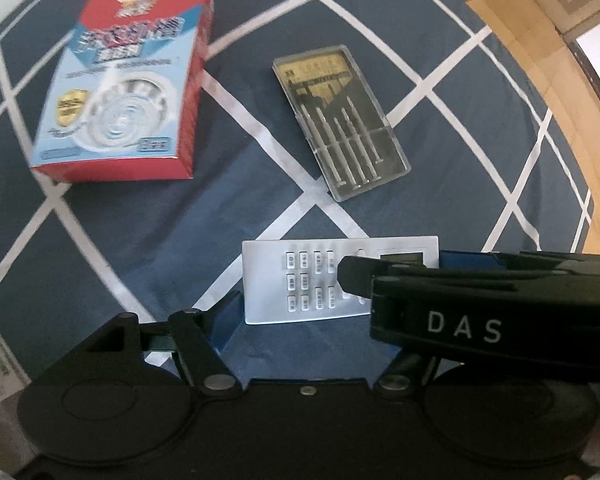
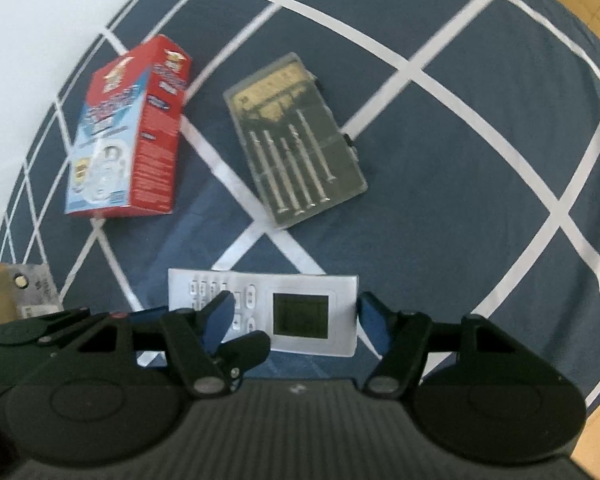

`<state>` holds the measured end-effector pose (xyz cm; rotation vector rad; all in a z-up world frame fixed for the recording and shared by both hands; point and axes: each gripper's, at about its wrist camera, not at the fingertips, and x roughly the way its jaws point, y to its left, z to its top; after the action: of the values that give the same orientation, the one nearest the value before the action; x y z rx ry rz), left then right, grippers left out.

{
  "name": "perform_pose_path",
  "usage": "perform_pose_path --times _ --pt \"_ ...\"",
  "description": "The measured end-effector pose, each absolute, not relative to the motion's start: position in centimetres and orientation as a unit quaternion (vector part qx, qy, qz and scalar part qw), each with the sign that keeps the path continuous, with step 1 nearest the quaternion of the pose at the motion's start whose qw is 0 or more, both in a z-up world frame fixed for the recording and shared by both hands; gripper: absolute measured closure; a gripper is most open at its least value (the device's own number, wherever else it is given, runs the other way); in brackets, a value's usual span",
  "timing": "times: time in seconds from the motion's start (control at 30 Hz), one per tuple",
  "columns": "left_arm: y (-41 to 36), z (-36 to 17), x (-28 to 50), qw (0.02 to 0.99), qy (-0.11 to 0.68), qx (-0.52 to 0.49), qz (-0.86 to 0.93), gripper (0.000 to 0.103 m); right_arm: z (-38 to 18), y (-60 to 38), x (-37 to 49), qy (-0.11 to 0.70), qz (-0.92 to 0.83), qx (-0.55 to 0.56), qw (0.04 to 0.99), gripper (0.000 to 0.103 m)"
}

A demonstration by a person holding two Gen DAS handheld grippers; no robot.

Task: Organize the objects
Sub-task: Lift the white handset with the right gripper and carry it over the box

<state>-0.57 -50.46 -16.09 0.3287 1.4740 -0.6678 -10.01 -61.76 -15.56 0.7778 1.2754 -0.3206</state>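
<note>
A white remote control, with a keypad and a small screen, lies crosswise between both grippers just above the blue cloth. My left gripper is shut on it. Its left blue pad presses the keypad end, and its other finger is hidden behind the right tool's black arm. My right gripper is shut on the remote too, with one blue pad at the screen end and the other pad over the keys.
A red and light-blue carton lies at the left. Beside it is a clear case of small screwdrivers. The blue cloth with white lines ends at a wooden floor on the right. A card lies at the left edge.
</note>
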Motion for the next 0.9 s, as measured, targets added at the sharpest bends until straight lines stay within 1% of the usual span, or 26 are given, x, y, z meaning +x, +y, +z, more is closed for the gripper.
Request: perform_pose_path --times 0.43,0.9 --pt "-44.8 -10.0 -2.9 0.744 0.624 0.090 -0.222 0.034 -9.9 -58.0 -9.1 0.563 -0.064 0.289 0.772 0.036" --pt "-33.9 -5.8 -4.4 0.786 0.600 0.022 -0.150 0.034 -5.9 -48.5 -7.2 0.561 0.020 0.217 0.799 0.036"
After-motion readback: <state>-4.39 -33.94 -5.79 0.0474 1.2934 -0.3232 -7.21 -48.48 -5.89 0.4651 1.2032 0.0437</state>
